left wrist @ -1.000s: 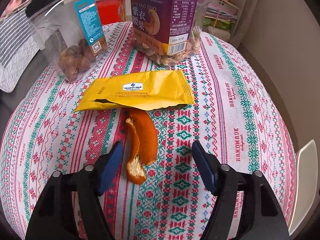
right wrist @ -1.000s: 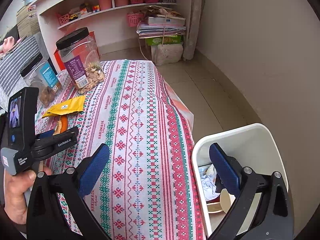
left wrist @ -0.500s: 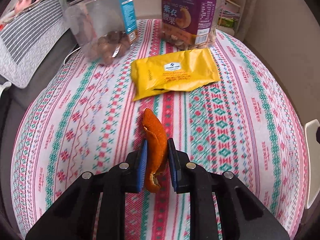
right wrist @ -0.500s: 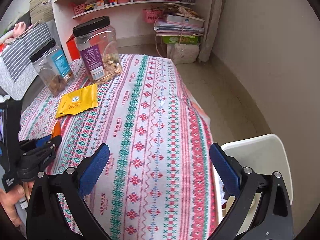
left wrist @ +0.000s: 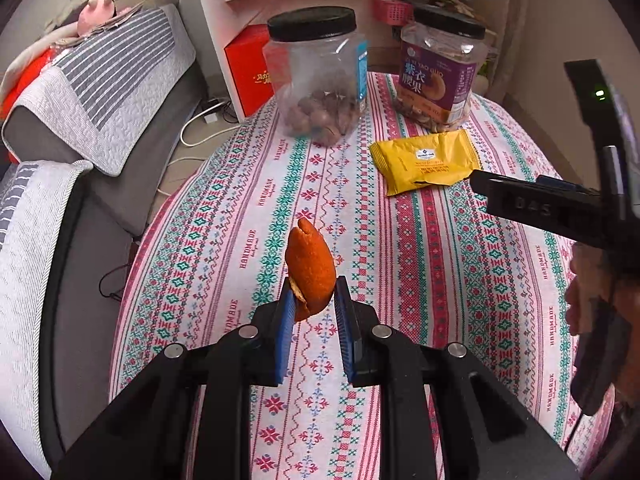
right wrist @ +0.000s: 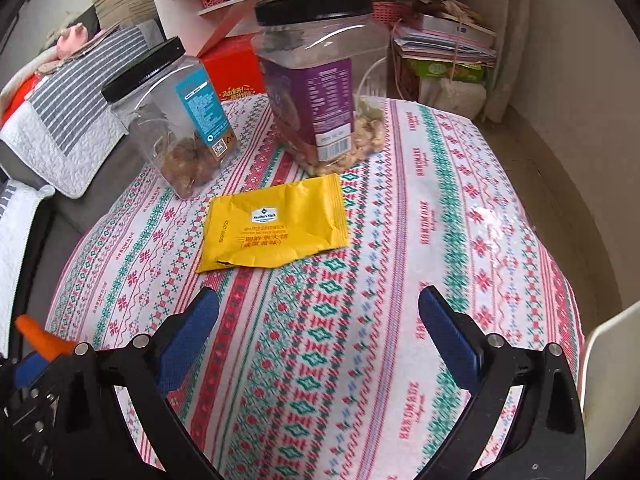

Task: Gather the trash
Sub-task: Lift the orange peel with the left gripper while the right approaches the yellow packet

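Peel edges are disappearing between the blue pads, so the orange peel's (left wrist: 311, 270) lower end is hard to make out. Left gripper (left wrist: 313, 304) is pinching it above the patterned tablecloth (left wrist: 400, 280), where a second ago it was lying below the yellow snack wrapper (right wrist: 274, 222). Beyond are standing two nut jars (right wrist: 176, 120) and a shelf. Right gripper (right wrist: 318, 320) is hanging spread wide just short of the wrapper, having swung away from the white bin (right wrist: 612, 364), which is now cut off at the right edge.
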Motion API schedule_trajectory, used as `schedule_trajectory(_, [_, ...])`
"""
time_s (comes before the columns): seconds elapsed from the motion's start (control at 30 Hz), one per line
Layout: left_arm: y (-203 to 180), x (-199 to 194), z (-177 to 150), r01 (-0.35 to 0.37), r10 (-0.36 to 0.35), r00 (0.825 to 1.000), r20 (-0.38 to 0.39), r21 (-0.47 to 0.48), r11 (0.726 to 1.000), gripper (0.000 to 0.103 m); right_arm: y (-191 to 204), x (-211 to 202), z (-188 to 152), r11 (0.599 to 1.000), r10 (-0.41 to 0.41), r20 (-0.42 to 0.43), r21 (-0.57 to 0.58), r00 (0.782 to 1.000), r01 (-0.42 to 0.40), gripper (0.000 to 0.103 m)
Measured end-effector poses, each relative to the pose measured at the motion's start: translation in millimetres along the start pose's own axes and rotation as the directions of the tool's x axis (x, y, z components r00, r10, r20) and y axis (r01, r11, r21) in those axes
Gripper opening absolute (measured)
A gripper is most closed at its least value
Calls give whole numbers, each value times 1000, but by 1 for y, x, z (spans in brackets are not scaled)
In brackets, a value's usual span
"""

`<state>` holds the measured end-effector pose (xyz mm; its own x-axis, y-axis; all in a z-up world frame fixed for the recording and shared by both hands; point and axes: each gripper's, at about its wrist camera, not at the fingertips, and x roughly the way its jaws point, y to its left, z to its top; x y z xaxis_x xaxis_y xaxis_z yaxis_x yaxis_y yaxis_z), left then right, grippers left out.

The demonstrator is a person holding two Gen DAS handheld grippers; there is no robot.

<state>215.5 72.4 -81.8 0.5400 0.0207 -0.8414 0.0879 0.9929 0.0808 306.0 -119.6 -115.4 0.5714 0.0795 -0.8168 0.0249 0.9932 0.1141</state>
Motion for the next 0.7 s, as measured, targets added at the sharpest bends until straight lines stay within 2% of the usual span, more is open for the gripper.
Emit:
schedule_trajectory(0.1, [9, 0, 2, 56, -58, 998, -22, -62, 997, 20, 6, 18, 13, 999, -12, 3, 30, 1000, 12, 96])
schedule_trajectory(0.2, [8, -3, 7, 72, -73, 997, -15, -52, 996, 20, 16, 35, 26, 1000, 6, 5, 23, 1000, -6, 96])
schedule_trajectory(0.3, [11, -12, 12, 69, -69, 998, 13, -43, 997, 20, 32, 55, 29, 998, 33, -11, -49, 999, -33, 96])
schedule_trajectory(0.37, [16, -12, 16, 65, -64, 998, 15, -57, 996, 20, 42, 75, 23, 991, -19, -66, -132, 998, 10, 97])
schedule_trajectory(0.4, [21, -12, 17, 63, -62, 998, 12, -68, 996, 20, 45, 72, 20, 986, -32, -20, -162, 999, 28, 96])
schedule_trajectory(0.43, [25, -11, 18, 63, -62, 998, 9, -81, 995, 20, 46, 71, 18, 986, -22, -9, -165, 1000, 21, 93])
schedule_trajectory(0.47, [28, -11, 19, 63, -63, 998, 6, -94, 994, 20, 45, 69, 16, 988, -9, -2, -156, 1000, 8, 83])
schedule_trajectory(0.5, [31, -11, 20, 64, -64, 998, 5, -104, 993, 20, 45, 65, 14, 988, -4, 7, -157, 1000, 5, 63])
schedule_trajectory(0.53, [34, -13, 20, 63, -63, 998, 8, -112, 992, 20, 45, 62, 11, 986, 9, 2, -168, 1000, -8, 53])
schedule_trajectory(0.57, [35, -15, 20, 61, -60, 998, 12, -117, 991, 20, 45, 60, 7, 983, 27, -13, -182, 1000, -29, 19])
schedule_trajectory(0.6, [37, -17, 19, 60, -59, 998, 17, -119, 991, 20, 45, 58, 2, 981, 30, -28, -191, 999, -35, 1])
schedule_trajectory(0.7, [37, -21, 17, 64, -62, 998, 24, -113, 991, 20, 40, 41, -16, 979, 49, -16, -197, 999, -52, 0])
